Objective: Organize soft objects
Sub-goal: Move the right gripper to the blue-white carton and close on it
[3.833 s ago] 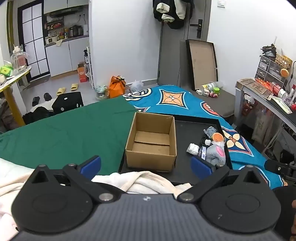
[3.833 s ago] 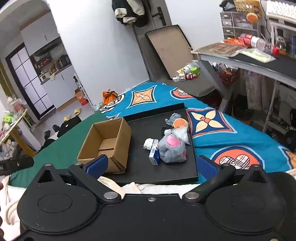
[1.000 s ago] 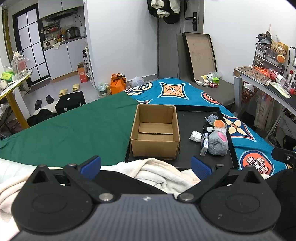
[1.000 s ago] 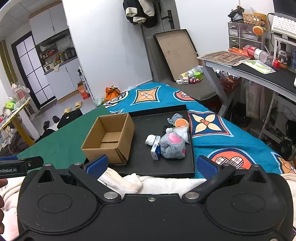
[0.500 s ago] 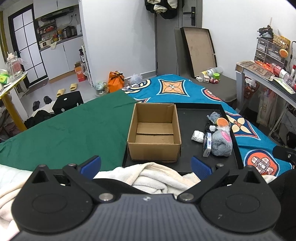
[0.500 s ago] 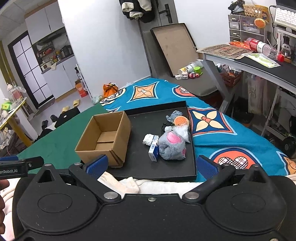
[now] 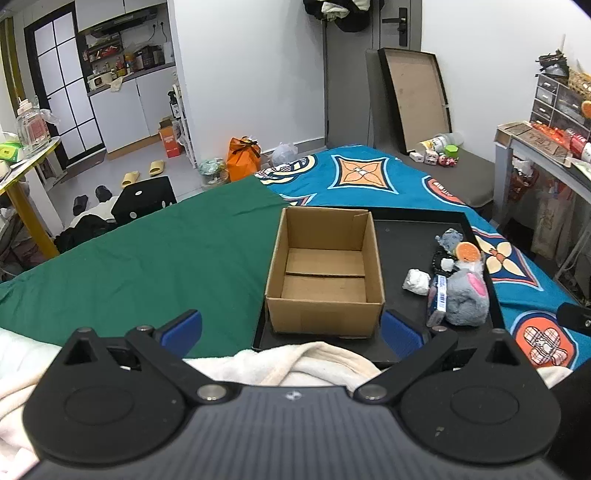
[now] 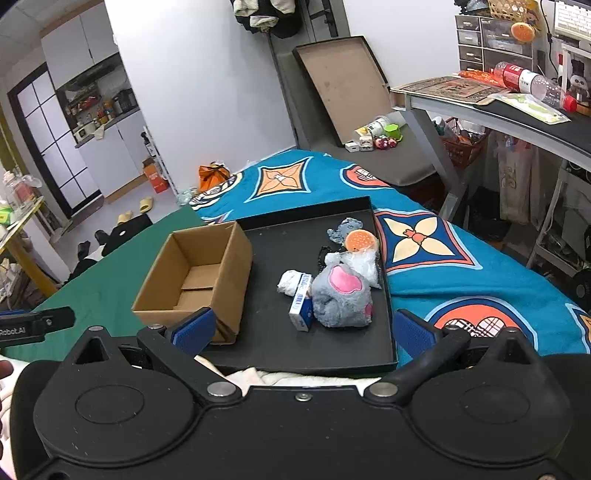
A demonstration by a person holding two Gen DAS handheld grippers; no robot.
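Grey plush toy (image 8: 341, 297) lies at the tray's (image 8: 280, 350) right edge, a small box (image 8: 301, 306) alongside; bare tray separates it from the carton (image 7: 325, 273). Left gripper (image 7: 291, 328) and right gripper (image 8: 303, 326) hover spread, empty

1. White walls (image 7: 251, 74) close the room, with a grey door (image 7: 351, 74) in the far wall and dark clothes (image 7: 340, 11) hanging at its top.
2. A large shallow framed board (image 7: 417, 99) leans against the wall beside the door.
3. A bed fills the middle, covered by a green sheet (image 7: 147, 258) on the left and a blue patterned blanket (image 7: 369, 177) on the right.
4. A grey desk (image 8: 480, 110) stands at the right, cluttered, with small drawer units (image 8: 480, 37) above it.
5. To the left, the pale floor (image 7: 122, 173) leads to a kitchen with white cabinets (image 7: 125, 107) and a black-framed glass door (image 7: 62, 85).
6. Yellow slippers (image 7: 142, 173) and an orange bag (image 7: 242, 157) lie on the floor.
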